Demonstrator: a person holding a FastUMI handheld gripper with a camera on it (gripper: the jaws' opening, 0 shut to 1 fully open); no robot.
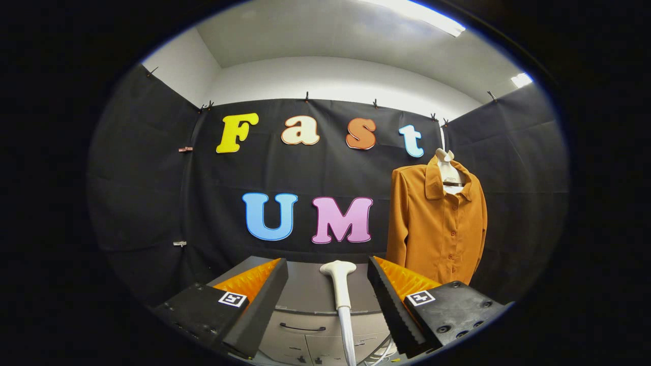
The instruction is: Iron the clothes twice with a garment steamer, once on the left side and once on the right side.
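Tool (328, 274) gapes wide, its fingers flanking but not touching the upright steamer head (339, 284).

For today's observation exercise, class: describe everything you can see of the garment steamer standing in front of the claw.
The garment steamer is a slim white wand, smooth and plastic-looking, with a broad rounded head on top that narrows into a long handle. It stands upright just ahead of the open claw, in the gap between its two fingers, and neither finger touches it. Behind it is a grey cabinet with a drawer handle. What holds its lower end is hidden. Pale cords show near its base. The orange shirt hangs beyond it, apart.
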